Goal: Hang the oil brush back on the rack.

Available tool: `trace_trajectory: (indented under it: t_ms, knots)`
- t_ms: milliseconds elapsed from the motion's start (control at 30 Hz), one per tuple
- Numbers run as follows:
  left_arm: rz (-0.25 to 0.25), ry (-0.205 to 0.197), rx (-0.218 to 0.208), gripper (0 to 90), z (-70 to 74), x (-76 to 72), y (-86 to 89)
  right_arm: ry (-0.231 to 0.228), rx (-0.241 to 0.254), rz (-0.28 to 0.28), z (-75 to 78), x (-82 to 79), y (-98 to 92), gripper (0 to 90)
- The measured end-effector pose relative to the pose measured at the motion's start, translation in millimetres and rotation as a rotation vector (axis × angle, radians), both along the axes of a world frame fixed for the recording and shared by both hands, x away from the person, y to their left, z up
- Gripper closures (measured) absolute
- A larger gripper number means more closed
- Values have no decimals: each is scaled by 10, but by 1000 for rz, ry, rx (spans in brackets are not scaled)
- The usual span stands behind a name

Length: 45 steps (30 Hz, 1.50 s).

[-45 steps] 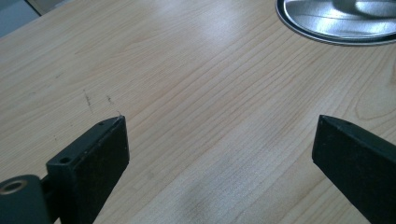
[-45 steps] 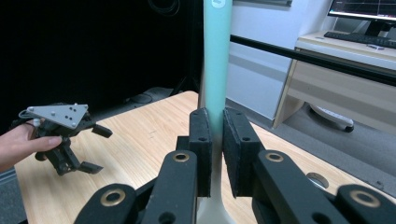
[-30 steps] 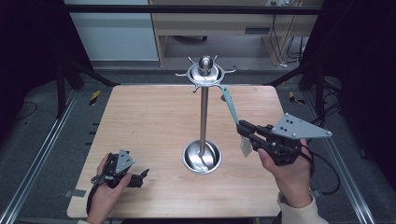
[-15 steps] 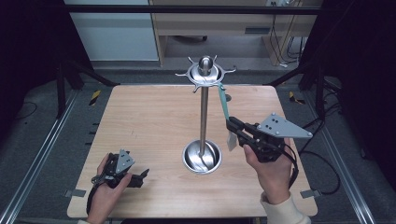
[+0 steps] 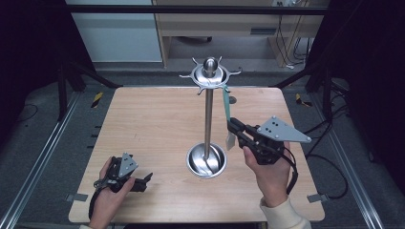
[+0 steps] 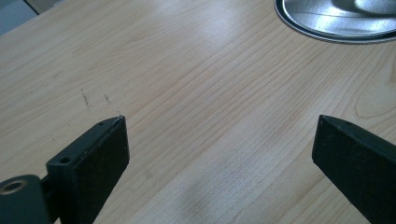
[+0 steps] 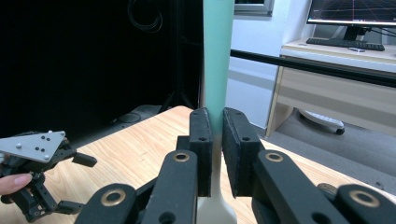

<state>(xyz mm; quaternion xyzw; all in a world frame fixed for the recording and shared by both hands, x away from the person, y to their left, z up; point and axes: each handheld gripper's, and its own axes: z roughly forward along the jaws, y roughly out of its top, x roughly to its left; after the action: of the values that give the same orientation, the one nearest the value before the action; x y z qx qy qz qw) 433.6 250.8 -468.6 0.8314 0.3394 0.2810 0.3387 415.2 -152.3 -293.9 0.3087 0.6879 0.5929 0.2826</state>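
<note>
Lower left of the high view: the left tongs (image 5: 143, 180) lie low over the bench (image 5: 143, 124), held in the left hand (image 5: 109, 191); in the left gripper view the jaws stand wide apart with bare wood between them, and the rim of the stand's base (image 6: 336, 21) shows at the upper right of that frame.

Centre right of the high view: the right tongs (image 5: 232, 128), carried by the right hand (image 5: 270, 174), are clamped on a slim utensil with a teal handle (image 5: 226, 106) and a pale lower end (image 5: 230, 141). In the right gripper view the jaws press flat on either side of the handle (image 7: 217, 56), which runs straight up out of the top of the frame, its pale end below the jaws.

Centre: the chrome stand (image 5: 208, 117) rises from a round base (image 5: 206, 160) to a hooked crown (image 5: 210, 75) in the upper middle. The utensil's long axis is near vertical, just right of the pole, its upper end meeting the crown's rim; whether it hangs from a hook cannot be told.

Judgement: the coming move turns on that vertical line between clamped handle and hook, and the right hand is much the nearer.
</note>
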Motion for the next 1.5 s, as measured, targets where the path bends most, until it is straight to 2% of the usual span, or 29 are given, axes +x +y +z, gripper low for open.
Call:
trace_trajectory:
  t_ms: [200,233,267,367,600,867,1033,1133,1300,1333,1400,1433,1500]
  knots:
    - [-1,1,-1,35,1,0,3,-1,-4,0,-10,25,19,832]
    - [-2,1,-1,35,2,0,3,-1,-4,1,-10,26,21,843]
    - [-2,1,-1,36,2,0,3,-1,-5,2,-10,25,24,900]
    - [-1,-1,0,35,1,-1,1,-2,6,8,-7,25,25,900]
    - [-1,-1,-1,35,3,-1,4,-12,-8,9,18,7,30,900]
    - [-2,-1,-1,36,3,-1,3,-33,-28,-29,117,-59,-38,887]
    - [-3,1,0,36,4,-1,3,-30,-55,-58,159,-68,-88,812]
    - [-3,1,0,36,4,-1,2,-21,-66,-75,164,-56,-108,731]
    - [-3,0,0,36,4,-1,3,-3,-77,-117,160,-15,-147,547]
    - [-2,-1,-1,36,4,-1,3,-3,-77,-117,160,-15,-147,547]
    - [-4,1,1,36,4,-1,3,10,-74,-133,151,16,-181,477]
    - [-4,1,0,36,4,-1,2,10,-74,-133,151,16,-181,477]
    - [-3,-1,-1,36,4,-1,2,22,-64,-150,140,43,-218,422]
